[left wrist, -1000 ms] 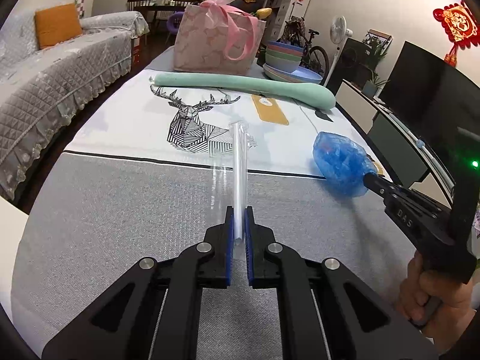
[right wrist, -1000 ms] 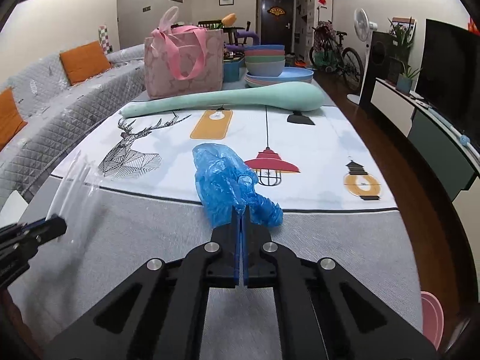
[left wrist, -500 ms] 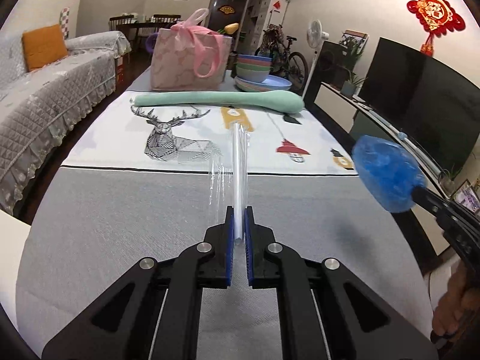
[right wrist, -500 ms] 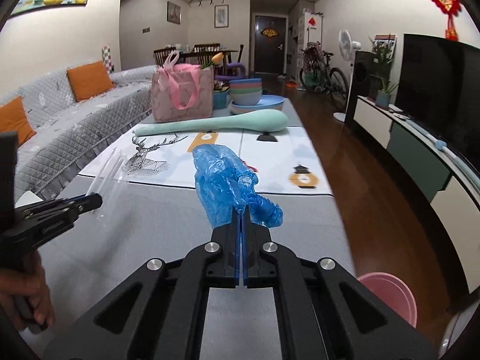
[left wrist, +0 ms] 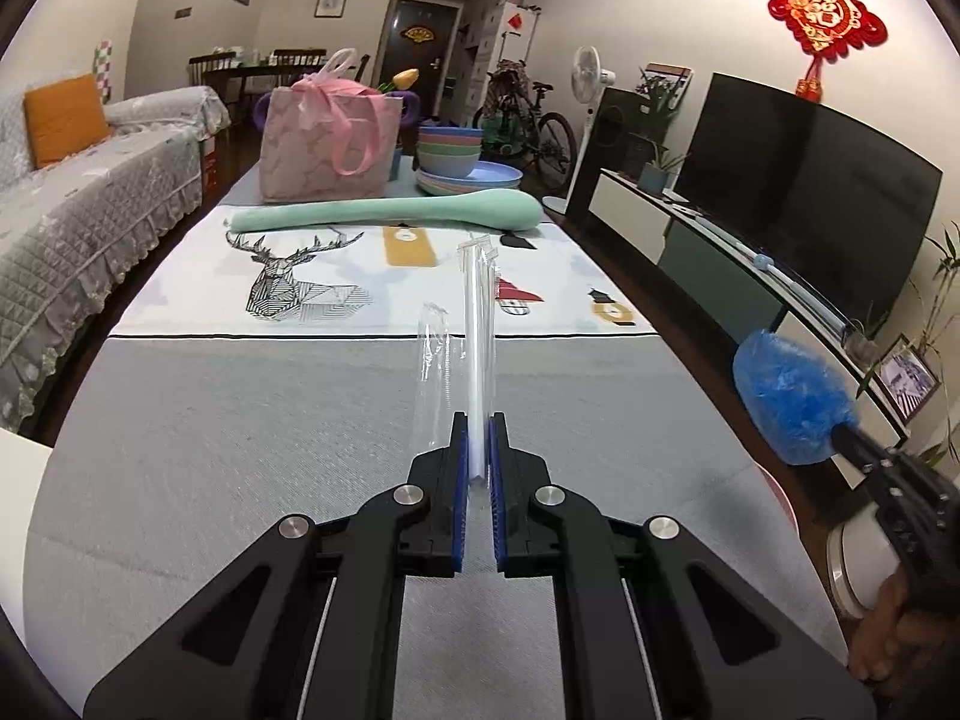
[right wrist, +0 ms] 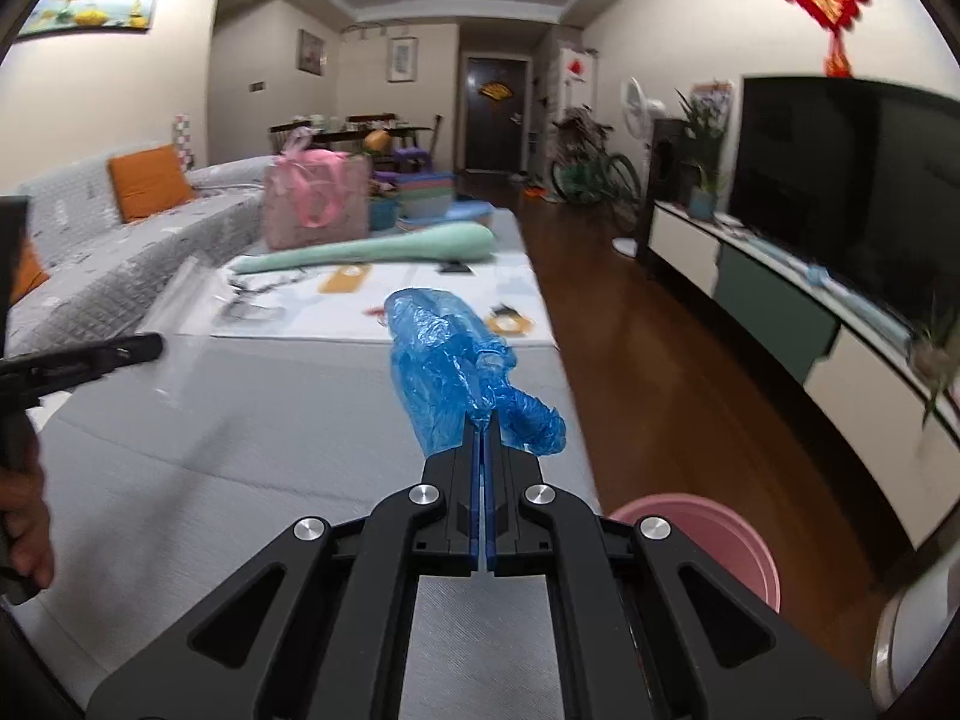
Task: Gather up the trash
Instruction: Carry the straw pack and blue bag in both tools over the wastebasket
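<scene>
Two pieces of trash are held: a clear wrapper (left wrist: 478, 354) pinched in the left hand-held gripper (left wrist: 478, 474) at frame centre; a blue plastic bag (right wrist: 459, 360) clamped in the right hand-held gripper (right wrist: 483, 450); carrying appears under way; next, release over the pink bin (right wrist: 714, 531), lower right, is called for.

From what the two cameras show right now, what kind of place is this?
Most likely the living room of a home. A sofa with a grey cover runs along one side, a large television stands on a low cabinet on the other, and a dining table with chairs sits further back.
</scene>
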The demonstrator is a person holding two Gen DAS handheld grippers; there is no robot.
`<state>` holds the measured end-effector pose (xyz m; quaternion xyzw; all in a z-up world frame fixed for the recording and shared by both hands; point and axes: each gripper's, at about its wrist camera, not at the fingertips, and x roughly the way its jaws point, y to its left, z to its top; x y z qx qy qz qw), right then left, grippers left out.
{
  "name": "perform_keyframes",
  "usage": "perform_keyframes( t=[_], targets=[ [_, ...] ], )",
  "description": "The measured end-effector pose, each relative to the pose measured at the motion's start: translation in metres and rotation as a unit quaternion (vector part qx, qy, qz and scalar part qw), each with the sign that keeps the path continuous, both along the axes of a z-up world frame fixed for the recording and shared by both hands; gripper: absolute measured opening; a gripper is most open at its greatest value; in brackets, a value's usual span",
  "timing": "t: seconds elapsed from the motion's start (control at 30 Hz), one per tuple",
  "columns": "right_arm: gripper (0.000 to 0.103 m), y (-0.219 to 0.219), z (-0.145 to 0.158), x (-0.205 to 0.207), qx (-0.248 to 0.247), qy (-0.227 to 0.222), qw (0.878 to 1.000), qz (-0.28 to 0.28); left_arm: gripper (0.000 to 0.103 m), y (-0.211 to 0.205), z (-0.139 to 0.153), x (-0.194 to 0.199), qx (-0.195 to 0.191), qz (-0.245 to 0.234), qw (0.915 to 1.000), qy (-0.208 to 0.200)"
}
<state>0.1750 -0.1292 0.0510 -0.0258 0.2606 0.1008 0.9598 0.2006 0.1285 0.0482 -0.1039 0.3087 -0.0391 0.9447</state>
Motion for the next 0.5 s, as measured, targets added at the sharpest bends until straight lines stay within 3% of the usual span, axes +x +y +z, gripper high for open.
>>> perform_keyframes(
  t=[0.5],
  targets=[
    [0.001,-0.068,0.003,-0.022,0.028,-0.017,0.999,-0.037,0.006,-0.058,-0.010,-0.036,0.001,-0.035,0.9993,-0.015]
  ],
)
